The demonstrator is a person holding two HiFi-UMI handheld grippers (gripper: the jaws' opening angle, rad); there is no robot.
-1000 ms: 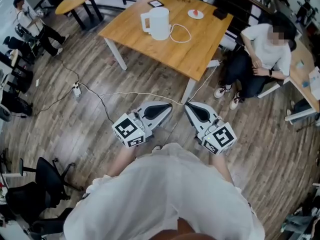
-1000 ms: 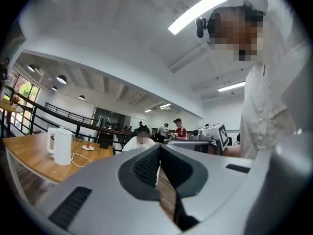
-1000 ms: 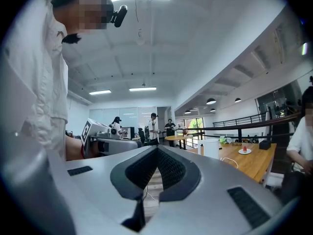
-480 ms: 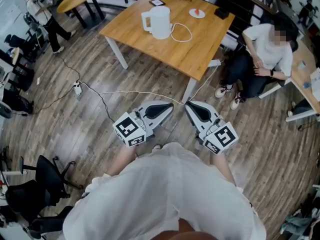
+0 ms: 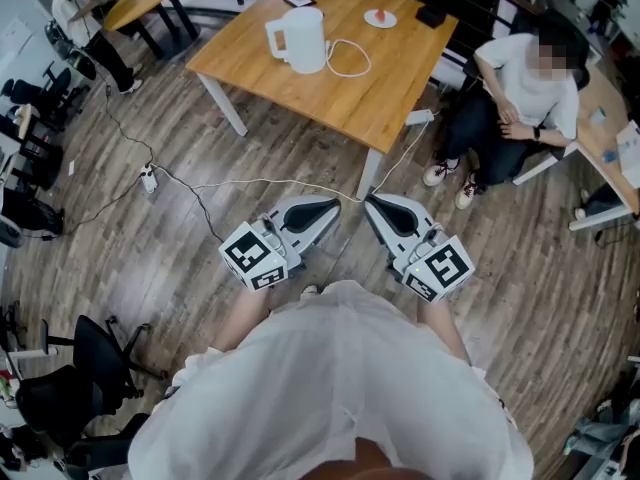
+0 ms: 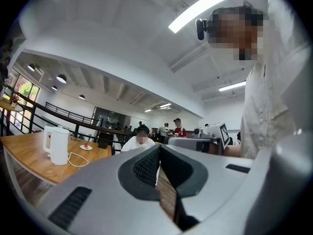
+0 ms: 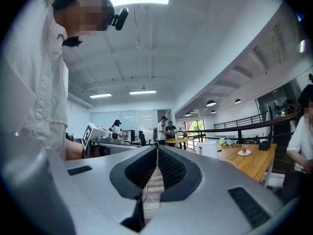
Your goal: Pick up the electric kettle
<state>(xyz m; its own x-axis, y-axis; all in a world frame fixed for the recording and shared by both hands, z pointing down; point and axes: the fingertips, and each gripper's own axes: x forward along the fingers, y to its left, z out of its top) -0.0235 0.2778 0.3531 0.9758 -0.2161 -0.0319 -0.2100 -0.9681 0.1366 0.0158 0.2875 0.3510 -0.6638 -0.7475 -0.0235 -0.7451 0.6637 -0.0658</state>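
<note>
Left gripper (image 5: 335, 208): I'm holding it low in front of my white shirt, pointed level toward the table. Its own view (image 6: 159, 150) shows the ribbed pads pressed together along one seam, with nothing caught between them.
Right gripper (image 5: 369, 202): it sits beside the left one, with the two tips angled toward each other but apart. The jaws are pressed together and empty (image 7: 157, 149).
Electric kettle (image 5: 303, 40): white and upright on the far-left part of the table, with its handle on the left in the head view. It is well apart from both grippers. From the left gripper view it stands off to the left of the jaws (image 6: 58, 145). From the right gripper view it is smaller and to the right of them (image 7: 209, 149).
Kettle cord (image 5: 347, 60): a white loop lying on the tabletop just right of the kettle.
Wooden table (image 5: 385, 103): light wood top on white legs, set at an angle to me.
Small plate (image 5: 379, 18): white with something red on it, on the table beyond the kettle and to its right.
Black box (image 5: 432, 15): near the table's far right corner.
Seated person (image 5: 520, 93): in a white top, sitting at the right side of the table.
Floor cable (image 5: 260, 185): a white line on the dark plank floor. It runs from a power strip (image 5: 150, 179) at the left toward the near table leg, passing just ahead of the gripper tips.
Office chair (image 5: 95, 358): black, at my lower left.
</note>
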